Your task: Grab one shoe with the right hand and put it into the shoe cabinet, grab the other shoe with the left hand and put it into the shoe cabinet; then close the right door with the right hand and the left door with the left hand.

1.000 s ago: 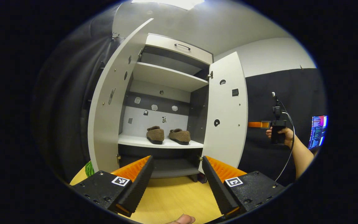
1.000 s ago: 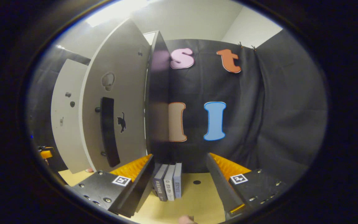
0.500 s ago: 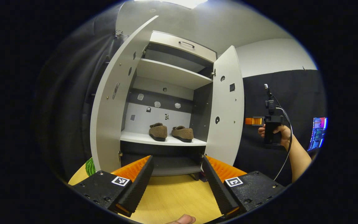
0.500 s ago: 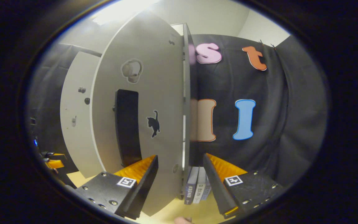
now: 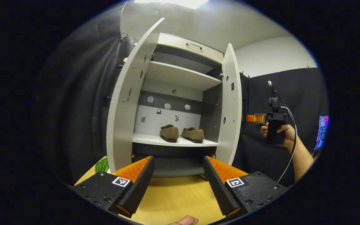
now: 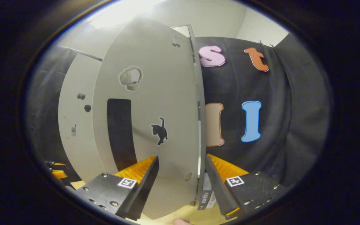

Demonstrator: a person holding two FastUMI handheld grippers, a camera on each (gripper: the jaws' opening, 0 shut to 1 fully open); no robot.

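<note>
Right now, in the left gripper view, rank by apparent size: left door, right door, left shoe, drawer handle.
Left door, then right door, which looks narrow because it is seen nearly edge-on, then left shoe, then drawer handle.

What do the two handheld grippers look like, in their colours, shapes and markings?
Both the left gripper and the right gripper have black bodies with visible screws, a small square black-and-white marker on each side, and two tapered ribbed jaws, orange outside and black inside. The left gripper view shows the right one's black pistol-like handle and a thin white cable.
</note>
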